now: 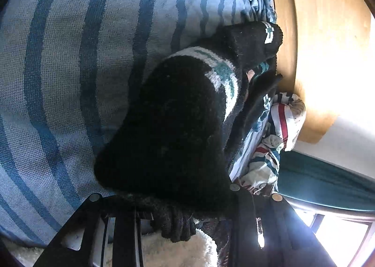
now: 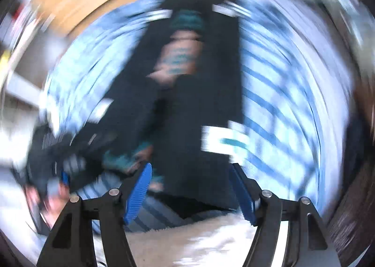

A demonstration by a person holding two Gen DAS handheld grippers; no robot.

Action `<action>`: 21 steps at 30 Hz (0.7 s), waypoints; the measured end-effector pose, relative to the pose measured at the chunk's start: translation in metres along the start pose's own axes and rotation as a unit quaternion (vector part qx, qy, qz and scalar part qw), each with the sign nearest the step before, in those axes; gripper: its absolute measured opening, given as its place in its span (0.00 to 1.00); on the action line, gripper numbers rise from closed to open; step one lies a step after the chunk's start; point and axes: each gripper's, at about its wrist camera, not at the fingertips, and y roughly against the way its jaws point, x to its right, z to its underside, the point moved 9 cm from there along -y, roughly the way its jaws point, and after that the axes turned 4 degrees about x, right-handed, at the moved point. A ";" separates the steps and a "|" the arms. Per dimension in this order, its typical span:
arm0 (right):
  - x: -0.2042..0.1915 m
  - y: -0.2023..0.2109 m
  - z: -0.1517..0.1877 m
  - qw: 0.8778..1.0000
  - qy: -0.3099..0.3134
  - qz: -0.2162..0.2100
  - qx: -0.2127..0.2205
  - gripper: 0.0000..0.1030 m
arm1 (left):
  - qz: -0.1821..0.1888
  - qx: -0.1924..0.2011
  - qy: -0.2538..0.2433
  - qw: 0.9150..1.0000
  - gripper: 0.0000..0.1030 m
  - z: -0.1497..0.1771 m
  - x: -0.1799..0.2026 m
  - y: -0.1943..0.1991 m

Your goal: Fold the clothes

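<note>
The black sock [image 1: 173, 126] is bunched up on the striped blue cloth [image 1: 70, 79] and pinched by the left gripper [image 1: 173, 215]. The right gripper [image 2: 189, 187] is spread, holding nothing. Folding looks only half done.

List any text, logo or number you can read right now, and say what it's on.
Nothing reads cleanly.
Black sock: the white block mark on its cuff is turned sideways and not legible.
Crumpled printed cloth, red and blue on white: the lettering at its lower edge is partly hidden and unreadable.
Dark garment in the right wrist view: its white patches are motion-blurred and unreadable.
</note>
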 end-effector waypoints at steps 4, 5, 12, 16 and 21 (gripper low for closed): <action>0.054 -0.020 -0.008 0.978 -0.182 -0.083 -0.063 0.53 | 0.000 0.001 0.002 1.000 0.32 -0.001 -0.001 -0.001; 0.058 -0.025 -0.007 0.973 -0.198 -0.093 -0.076 0.52 | -0.001 0.002 0.001 1.000 0.32 -0.001 -0.001 -0.002; 0.060 -0.059 0.003 0.966 -0.196 -0.097 -0.136 0.59 | -0.009 0.006 -0.012 1.000 0.32 -0.002 -0.004 -0.002; 0.050 -0.068 0.011 0.960 -0.196 -0.123 -0.160 0.70 | -0.011 0.007 -0.014 1.000 0.32 -0.003 -0.006 -0.003; 0.038 -0.084 0.017 0.959 -0.180 -0.105 -0.192 0.77 | -0.012 0.010 -0.013 1.000 0.33 -0.003 -0.010 -0.006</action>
